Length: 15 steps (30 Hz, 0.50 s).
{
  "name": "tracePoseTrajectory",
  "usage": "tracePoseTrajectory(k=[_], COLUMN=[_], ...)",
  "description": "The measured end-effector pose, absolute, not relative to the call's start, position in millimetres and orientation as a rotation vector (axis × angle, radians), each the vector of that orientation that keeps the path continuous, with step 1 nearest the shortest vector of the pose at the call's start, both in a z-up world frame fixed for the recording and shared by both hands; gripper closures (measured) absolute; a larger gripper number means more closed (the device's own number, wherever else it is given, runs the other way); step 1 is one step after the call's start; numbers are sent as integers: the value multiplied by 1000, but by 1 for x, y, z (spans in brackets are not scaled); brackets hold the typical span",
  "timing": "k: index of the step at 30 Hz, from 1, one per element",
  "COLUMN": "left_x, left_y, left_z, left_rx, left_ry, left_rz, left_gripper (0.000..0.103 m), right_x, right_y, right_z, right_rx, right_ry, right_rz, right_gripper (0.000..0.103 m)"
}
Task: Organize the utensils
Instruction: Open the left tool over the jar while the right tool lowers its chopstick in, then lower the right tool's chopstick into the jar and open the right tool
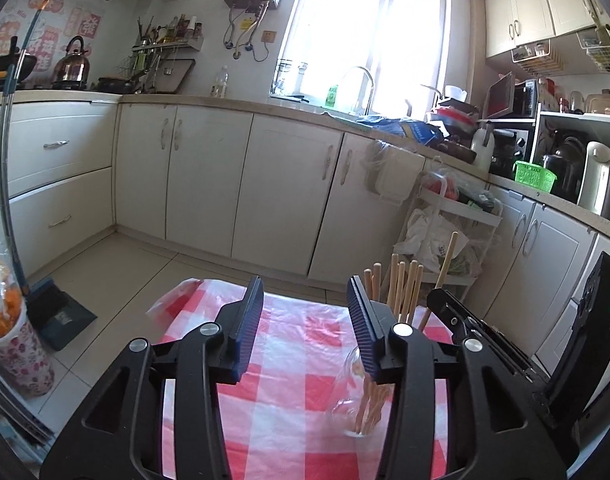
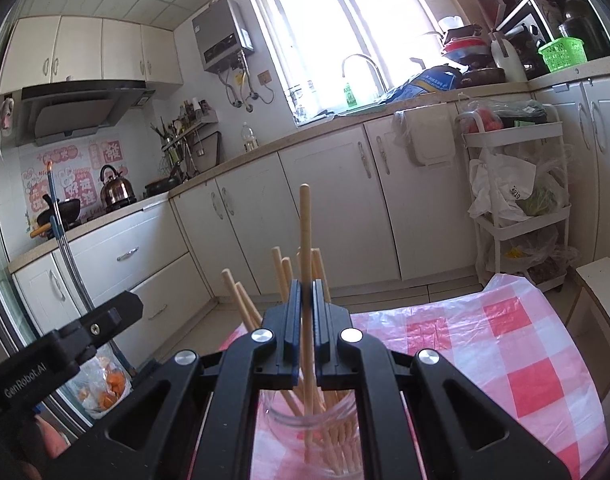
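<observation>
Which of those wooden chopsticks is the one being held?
The tallest chopstick, standing upright between the shut right gripper, its tip in the glass jar. The other chopsticks lean loose in the jar, lower.

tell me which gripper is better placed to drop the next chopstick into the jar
Right. The right gripper is shut on a chopstick held upright above the glass jar; the left gripper is open and empty beside it.

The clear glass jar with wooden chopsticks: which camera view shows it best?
The right wrist view: the clear glass jar stands centred below the right tool, which is shut on one wooden chopstick. In the left wrist view the jar is partly hidden behind the open left tool.
</observation>
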State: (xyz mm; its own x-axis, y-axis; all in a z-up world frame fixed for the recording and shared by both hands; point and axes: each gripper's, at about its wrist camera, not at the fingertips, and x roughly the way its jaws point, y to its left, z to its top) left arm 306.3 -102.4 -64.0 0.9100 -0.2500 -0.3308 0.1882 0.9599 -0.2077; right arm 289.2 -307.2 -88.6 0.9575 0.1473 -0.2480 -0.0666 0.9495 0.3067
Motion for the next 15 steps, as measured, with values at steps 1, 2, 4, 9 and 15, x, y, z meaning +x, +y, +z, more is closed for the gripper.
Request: tracePoseTrajectory(k=[1,2,4,9,15], left_x=[304,302,298,292,291], left_y=[-101,-100,-98,-97,-98], left_z=[-63,-63,-62,-60,-62], left_rx=[-170,-168,-167,-154,-156], left_ry=[367,370,375,385,405], left_rz=[-226,-227,-227,-229,-228], left_gripper=[60,60,60,59,59], right_x=[287,285,283,278,276], right_y=[-305,-303,-300,-295,-291], right_z=[-89,-89,-90,-93,-95], right_rx=[291,282,268,239,211], right_ry=[274,277,283,302,313], right_rz=[112,112,113,115,116], right_gripper=[97,97,97,97,97])
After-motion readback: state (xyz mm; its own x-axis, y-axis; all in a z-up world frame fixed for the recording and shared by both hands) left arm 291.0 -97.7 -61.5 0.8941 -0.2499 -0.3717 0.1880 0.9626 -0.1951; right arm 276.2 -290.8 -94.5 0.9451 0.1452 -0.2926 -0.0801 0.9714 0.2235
